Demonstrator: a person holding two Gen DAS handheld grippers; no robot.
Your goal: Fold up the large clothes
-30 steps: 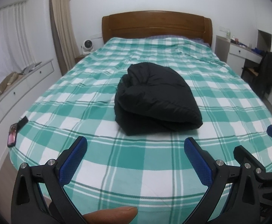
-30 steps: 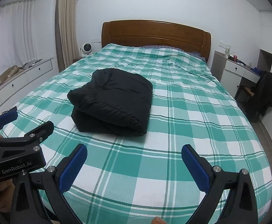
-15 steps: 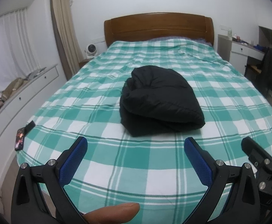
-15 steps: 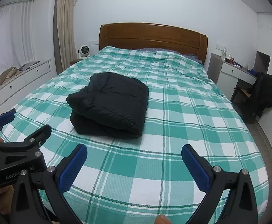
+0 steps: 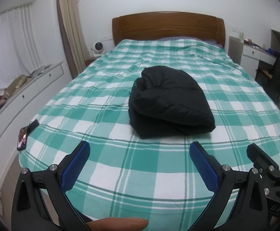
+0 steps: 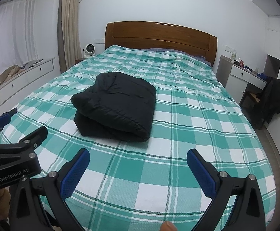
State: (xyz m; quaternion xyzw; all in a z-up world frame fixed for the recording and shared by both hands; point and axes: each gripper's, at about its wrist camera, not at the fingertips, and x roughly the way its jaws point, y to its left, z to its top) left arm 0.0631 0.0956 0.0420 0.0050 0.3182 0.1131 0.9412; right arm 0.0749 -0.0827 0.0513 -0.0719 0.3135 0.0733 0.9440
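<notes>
My left gripper [image 5: 140, 163] and right gripper [image 6: 138, 165] gape empty; the folded black puffer jacket [image 5: 168, 102], mid-frame, looks soft, slippery, springy: I'd pinch its doubled near edge.

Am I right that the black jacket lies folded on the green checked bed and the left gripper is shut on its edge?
Not quite. The left gripper is open and holds nothing, short of the folded black jacket on the bed, as the left wrist view shows.
</notes>
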